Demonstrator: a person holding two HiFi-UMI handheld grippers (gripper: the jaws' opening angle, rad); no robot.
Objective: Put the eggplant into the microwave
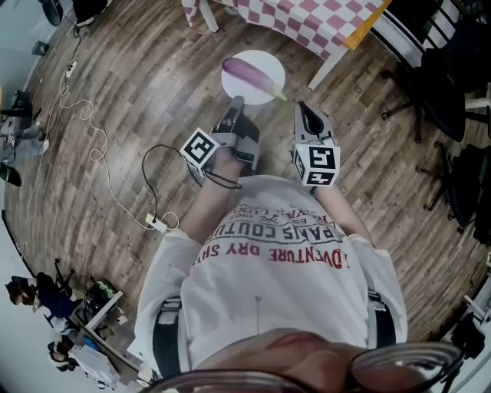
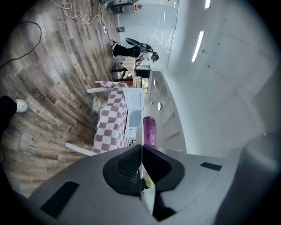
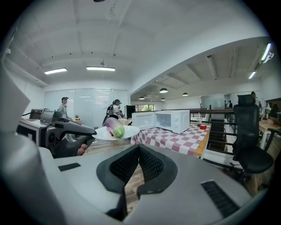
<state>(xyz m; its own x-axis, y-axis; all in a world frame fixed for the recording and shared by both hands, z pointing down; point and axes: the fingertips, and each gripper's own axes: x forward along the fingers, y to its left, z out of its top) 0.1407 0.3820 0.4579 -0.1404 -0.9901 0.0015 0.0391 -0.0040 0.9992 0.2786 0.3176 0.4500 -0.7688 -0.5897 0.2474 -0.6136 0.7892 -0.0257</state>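
Currently left gripper (image 1: 235,102) jaws clamp plate (image 1: 265,61) rim, eggplant (image 1: 249,73) on it; right gripper (image 3: 139,147) jaws closed, empty.

Eggplant (image 1: 250,73): purple, green at the stem end.
Plate (image 1: 265,61): plain white.
Tablecloth (image 1: 314,23): red-and-white check.
Microwave (image 3: 173,121): white.
Floor (image 1: 138,84): brown wood-grain planks.
Shirt (image 1: 284,288): white, red lettering.
Office chair (image 1: 449,84): black.
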